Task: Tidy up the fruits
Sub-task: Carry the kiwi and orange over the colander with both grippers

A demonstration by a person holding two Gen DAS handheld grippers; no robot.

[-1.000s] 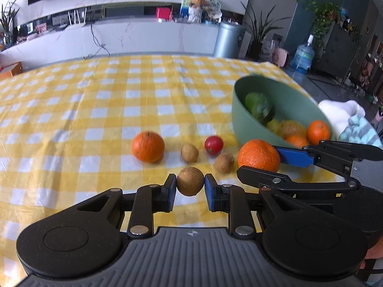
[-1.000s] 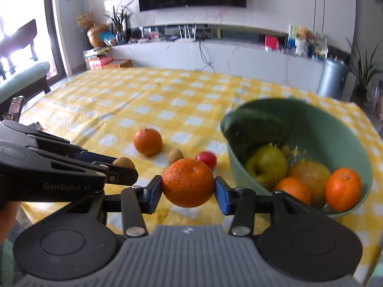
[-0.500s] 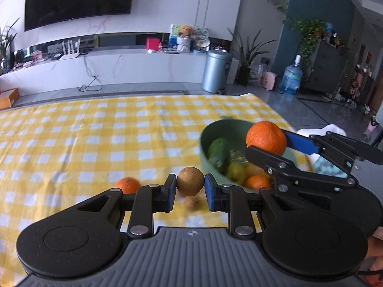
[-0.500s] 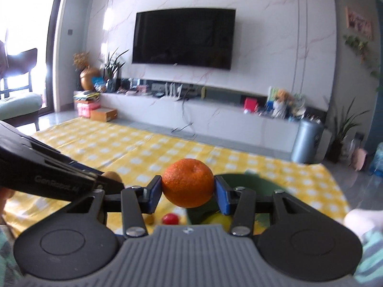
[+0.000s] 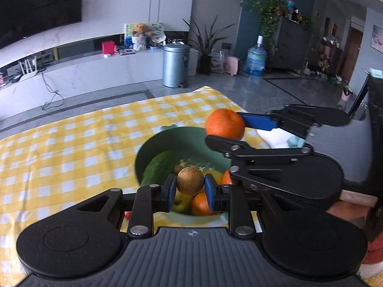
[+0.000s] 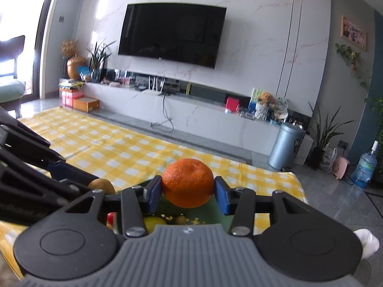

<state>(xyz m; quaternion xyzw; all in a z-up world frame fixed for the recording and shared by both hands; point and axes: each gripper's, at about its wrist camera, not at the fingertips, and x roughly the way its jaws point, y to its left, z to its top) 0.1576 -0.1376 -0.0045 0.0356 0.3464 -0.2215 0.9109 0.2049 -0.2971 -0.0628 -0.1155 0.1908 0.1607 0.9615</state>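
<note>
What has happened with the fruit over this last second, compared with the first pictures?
Both grippers rose from the table and swung over the green bowl. The left gripper carried the small brown fruit, the right gripper the orange. Nothing was grabbed or dropped; both grips and the fruit in the bowl are unchanged.

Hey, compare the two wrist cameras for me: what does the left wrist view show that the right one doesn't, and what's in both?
Only the left wrist view looks down into the green bowl, showing an avocado inside, and shows the left tongs head-on. Only the right wrist view shows the television fully and a small red fruit. Both show the brown fruit in the left tongs, the orange in the right tongs, the checked cloth and the bin.
</note>
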